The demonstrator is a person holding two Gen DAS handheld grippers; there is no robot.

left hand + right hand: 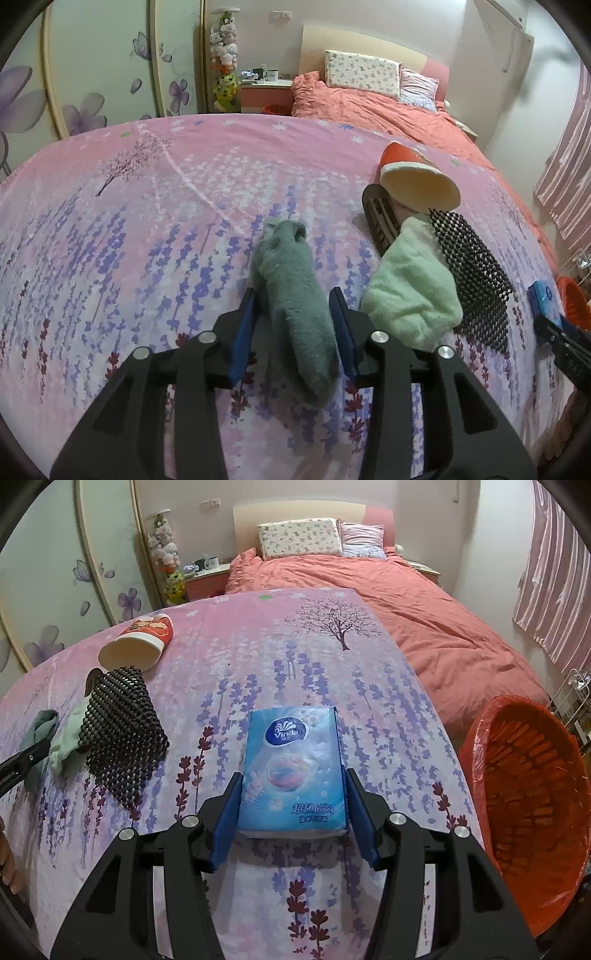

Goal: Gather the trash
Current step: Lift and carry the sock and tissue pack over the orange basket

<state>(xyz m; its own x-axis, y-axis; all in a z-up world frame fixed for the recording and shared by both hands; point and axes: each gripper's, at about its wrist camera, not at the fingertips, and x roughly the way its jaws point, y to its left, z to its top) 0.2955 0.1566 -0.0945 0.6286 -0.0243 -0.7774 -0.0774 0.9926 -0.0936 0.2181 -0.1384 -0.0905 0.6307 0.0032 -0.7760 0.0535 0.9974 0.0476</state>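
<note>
left tool open astride grey sock | right tool open astride tissue pack | we'd close squarely, then bin lower right

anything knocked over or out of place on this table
Yes: the red paper cup lies tipped on its side, mouth open toward the camera, nothing visibly spilled. Beside it, the black mesh mat sits humped over a pale green sock instead of lying flat.

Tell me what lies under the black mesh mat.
The black mesh mat overlaps one edge of the light green cloth, which shows beside it. A brown slotted piece pokes out near the paper cup. Whatever else lies beneath the mat is covered.
</note>
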